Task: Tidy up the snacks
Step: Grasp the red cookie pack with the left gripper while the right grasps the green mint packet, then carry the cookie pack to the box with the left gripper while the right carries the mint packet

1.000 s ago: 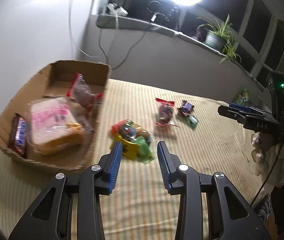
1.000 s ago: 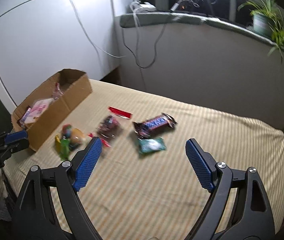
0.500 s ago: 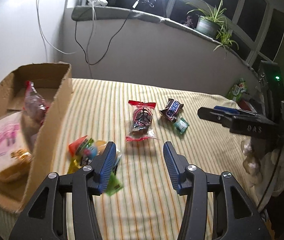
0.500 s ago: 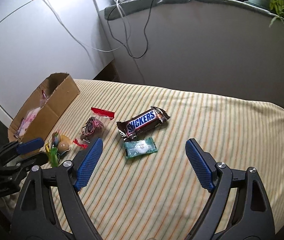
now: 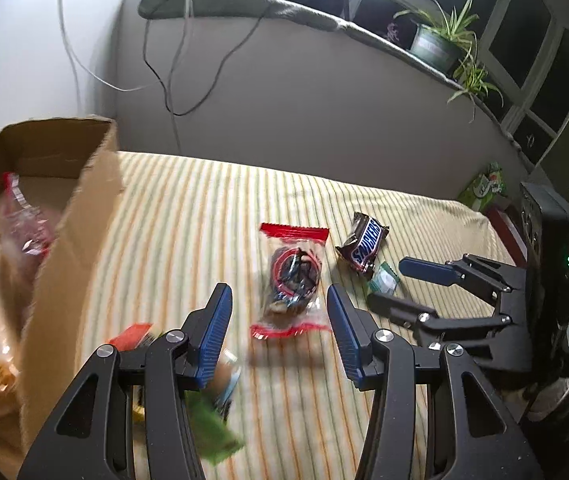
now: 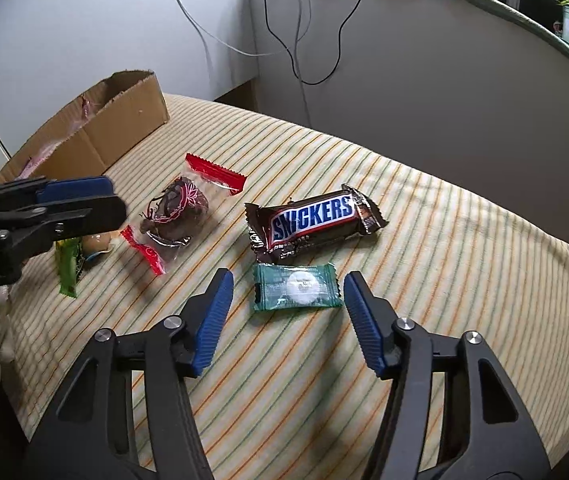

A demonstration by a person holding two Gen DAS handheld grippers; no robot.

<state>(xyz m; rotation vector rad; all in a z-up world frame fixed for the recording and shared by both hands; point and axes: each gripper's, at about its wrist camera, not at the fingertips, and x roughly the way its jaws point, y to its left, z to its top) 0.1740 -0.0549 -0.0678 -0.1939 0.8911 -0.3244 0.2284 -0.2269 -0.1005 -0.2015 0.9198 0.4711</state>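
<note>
Here, brown Snickers bar (image 6: 313, 219), crinkled wrapper, blue-and-white logo, lying flat.

box (image 6: 124, 128) far left on table (image 6: 464, 272) | Snickers bar (image 6: 312, 220) behind mint packet (image 6: 298, 286) | clear pouch (image 6: 176, 212) left of both

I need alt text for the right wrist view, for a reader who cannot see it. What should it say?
The open right gripper hovers around a green mint packet on a striped cloth. Beyond lie a Snickers bar and a clear red-edged bag; the left gripper and a cardboard box are at left.
</note>
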